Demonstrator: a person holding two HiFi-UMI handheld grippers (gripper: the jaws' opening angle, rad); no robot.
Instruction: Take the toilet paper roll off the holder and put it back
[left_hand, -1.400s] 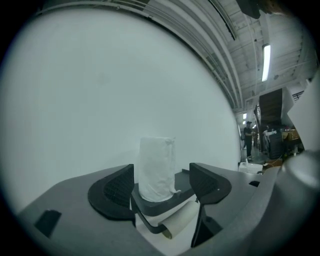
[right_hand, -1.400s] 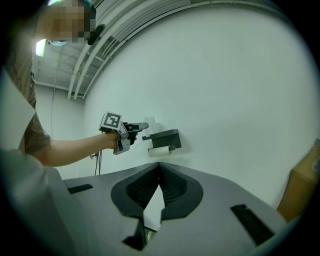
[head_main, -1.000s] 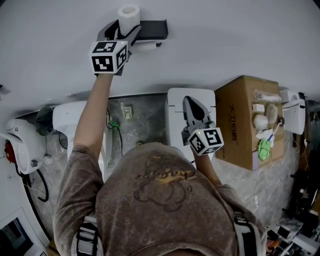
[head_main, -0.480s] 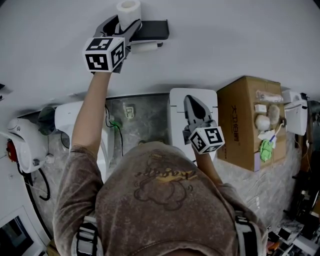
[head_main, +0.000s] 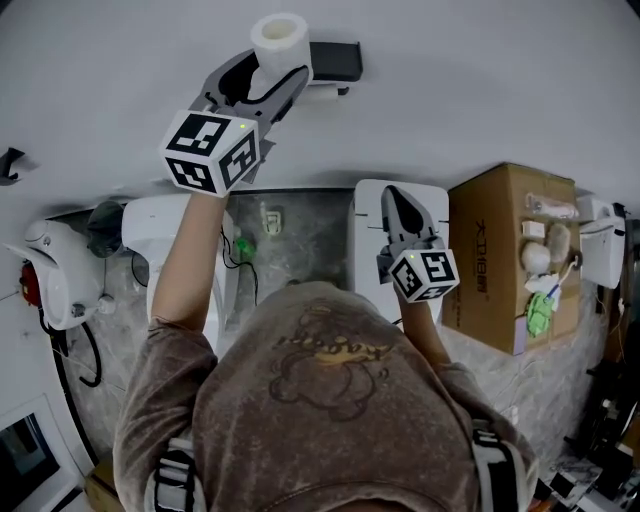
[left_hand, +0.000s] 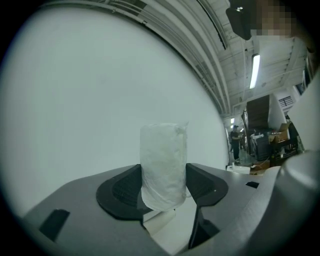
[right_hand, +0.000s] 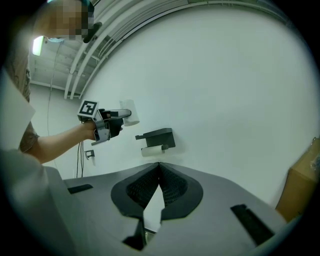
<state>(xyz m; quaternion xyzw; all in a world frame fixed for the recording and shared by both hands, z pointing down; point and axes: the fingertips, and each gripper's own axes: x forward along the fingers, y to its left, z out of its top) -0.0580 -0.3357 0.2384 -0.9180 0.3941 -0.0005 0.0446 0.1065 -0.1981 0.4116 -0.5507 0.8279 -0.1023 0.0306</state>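
Head view: the left gripper (head_main: 272, 82) clamps the roll (head_main: 278, 38) near its lower end, up by the wall (head_main: 480, 80), just left of the holder (head_main: 335, 60) and clear of it. The roll's hollow end faces the camera. The right gripper (head_main: 397, 196) hangs lower, jaws together, empty. Left gripper view: both pads press the roll's sides, and its long axis stands upright, crosswise to the jaws. Right gripper view: the roll sits up and left of the holder, axis near vertical.

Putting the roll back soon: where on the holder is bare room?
The black wall holder's flat top looks bare, white wall around it. Underneath is crowded: a white cylinder hangs there. The left gripper's jaws grip the white toilet paper roll.
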